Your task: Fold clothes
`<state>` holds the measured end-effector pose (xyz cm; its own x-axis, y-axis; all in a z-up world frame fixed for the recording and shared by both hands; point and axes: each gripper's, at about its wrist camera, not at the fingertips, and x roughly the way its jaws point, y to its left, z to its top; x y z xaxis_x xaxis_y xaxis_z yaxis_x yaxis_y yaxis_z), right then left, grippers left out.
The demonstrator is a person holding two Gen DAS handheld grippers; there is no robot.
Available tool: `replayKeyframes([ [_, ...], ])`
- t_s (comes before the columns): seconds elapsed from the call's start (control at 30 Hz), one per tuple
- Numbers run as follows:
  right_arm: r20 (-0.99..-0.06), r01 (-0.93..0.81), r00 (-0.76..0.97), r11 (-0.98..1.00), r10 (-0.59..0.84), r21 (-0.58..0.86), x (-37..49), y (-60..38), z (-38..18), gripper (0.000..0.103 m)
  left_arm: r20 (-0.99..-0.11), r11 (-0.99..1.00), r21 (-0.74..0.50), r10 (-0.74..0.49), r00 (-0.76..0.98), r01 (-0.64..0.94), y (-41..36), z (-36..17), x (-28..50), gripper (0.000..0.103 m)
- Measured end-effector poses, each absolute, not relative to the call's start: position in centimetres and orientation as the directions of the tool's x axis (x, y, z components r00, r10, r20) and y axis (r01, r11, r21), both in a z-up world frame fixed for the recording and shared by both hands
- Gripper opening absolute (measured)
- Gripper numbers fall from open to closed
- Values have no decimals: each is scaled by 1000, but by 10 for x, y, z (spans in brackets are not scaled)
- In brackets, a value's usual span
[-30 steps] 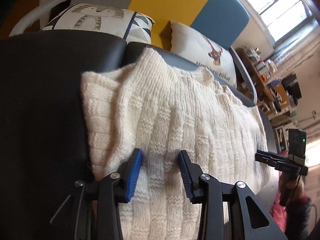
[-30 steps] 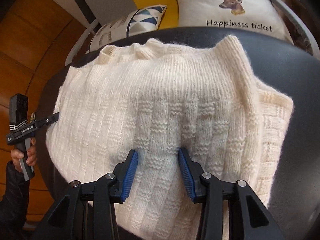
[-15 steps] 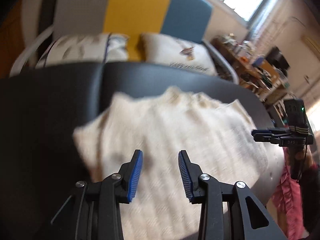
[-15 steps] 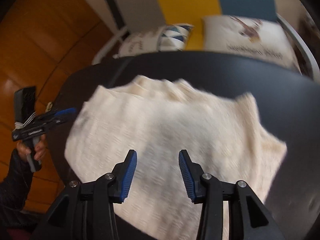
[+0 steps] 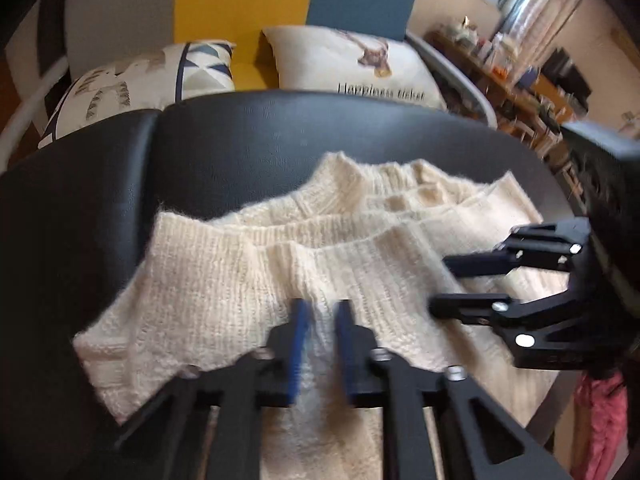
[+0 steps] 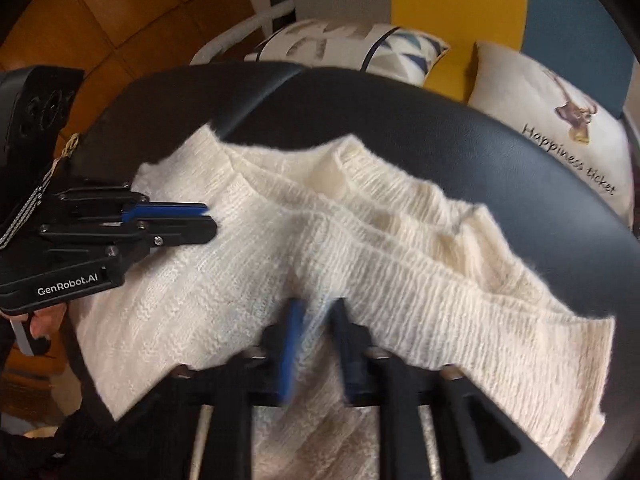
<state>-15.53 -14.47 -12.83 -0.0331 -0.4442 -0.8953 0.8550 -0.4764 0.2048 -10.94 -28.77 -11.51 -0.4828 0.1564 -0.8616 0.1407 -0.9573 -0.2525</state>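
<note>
A cream knit sweater (image 5: pixel 224 280) lies on a black padded surface (image 5: pixel 100 208), with its near hem folded up over the body toward the collar (image 5: pixel 384 184). My left gripper (image 5: pixel 320 320) is shut on the sweater's near edge, with knit fabric pinched between its blue pads. My right gripper (image 6: pixel 314 316) is likewise shut on the sweater (image 6: pixel 440 288), further right along that edge. Each gripper shows in the other's view, the right one in the left wrist view (image 5: pixel 460 284) and the left one in the right wrist view (image 6: pixel 200 222).
Behind the black surface (image 6: pixel 480 152) stands a sofa with grey, yellow and blue panels (image 5: pixel 244 12) and two cushions, one patterned (image 5: pixel 148 76), one with a deer print (image 5: pixel 352 64). An orange wooden wall (image 6: pixel 100 20) is at the left. Cluttered shelves (image 5: pixel 520 80) are at the far right.
Both grippers were open over the flat sweater; now both have closed on its near edge and lifted it forward, so a fold lies across the body. The grippers are closer together.
</note>
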Motion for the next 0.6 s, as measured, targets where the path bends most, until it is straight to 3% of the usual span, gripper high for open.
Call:
replayKeyframes([
  [0.17, -858, 852, -67, -478, -509, 216, -159, -138, -108, 5, -781, -958, -241, 96, -618, 157, -284, -94, -99, 5],
  [0.33, -869, 837, -121, -520, -479, 171, -171, -140, -109, 5, -799, -947, -239, 67, -597, 213, -292, -104, -120, 6],
  [0.4, -897, 826, -111, -542, -427, 156, -174, -147, -129, 6, -816, -940, -255, 84, -572, 226, -293, -117, -124, 14],
  [0.5, -891, 824, -131, -547, -435, 146, -171, -145, -132, 6, -814, -931, -263, 74, -576, 253, -293, -125, -123, 16],
  [0.6, -874, 798, -118, -569, -472, 199, -180, -137, -121, 13, -780, -924, -280, 62, -623, 260, -294, -110, -111, 25],
])
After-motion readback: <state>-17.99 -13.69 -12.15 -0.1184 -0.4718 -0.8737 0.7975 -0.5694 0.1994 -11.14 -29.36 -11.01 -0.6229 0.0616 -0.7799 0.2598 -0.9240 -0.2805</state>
